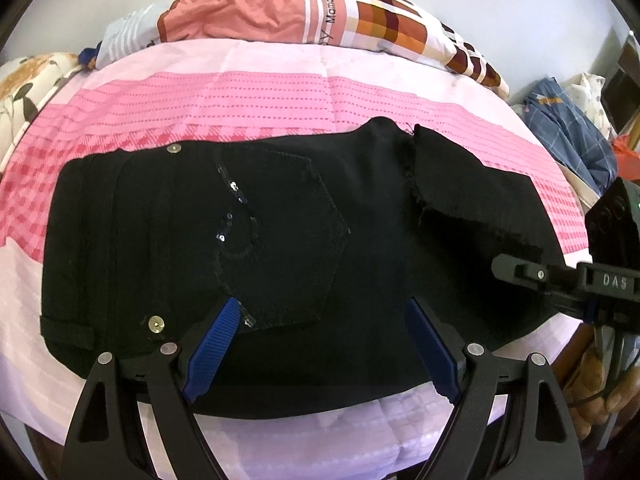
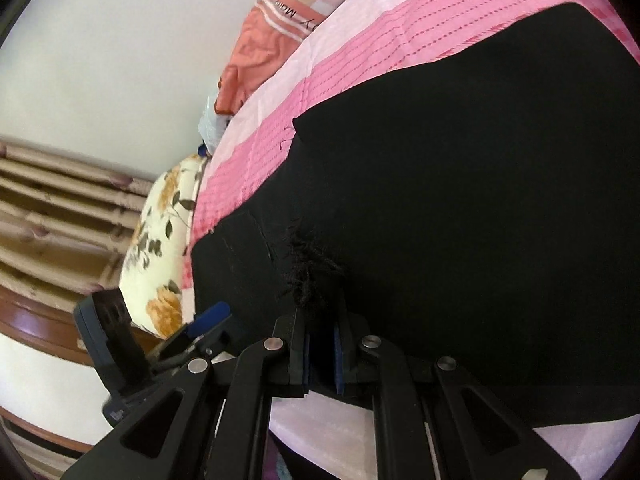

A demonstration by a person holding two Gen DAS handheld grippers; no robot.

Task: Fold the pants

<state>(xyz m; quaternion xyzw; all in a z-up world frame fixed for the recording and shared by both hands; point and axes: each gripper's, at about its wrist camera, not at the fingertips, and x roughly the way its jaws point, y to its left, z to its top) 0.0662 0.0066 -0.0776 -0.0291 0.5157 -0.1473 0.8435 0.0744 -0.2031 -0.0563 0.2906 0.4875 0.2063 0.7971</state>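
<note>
Black pants (image 1: pixel 280 220) lie folded on a pink bed. The waistband with rivets is at the left and a sequinned back pocket (image 1: pixel 280 232) faces up. A frayed leg hem (image 1: pixel 460 184) lies folded over at the right. My left gripper (image 1: pixel 320 344) is open, its blue pads hovering over the near edge of the pants. My right gripper (image 2: pixel 322 332) is shut on the frayed hem (image 2: pixel 312 276) of the pants (image 2: pixel 480 200). It also shows at the right edge of the left wrist view (image 1: pixel 560 276).
The pink striped bedsheet (image 1: pixel 260 92) covers the bed. A patterned pillow (image 1: pixel 320 12) lies at the far edge by the wall. A floral cushion (image 2: pixel 160 248) sits at the bed's left end. Piled clothes (image 1: pixel 568 128) lie at the right.
</note>
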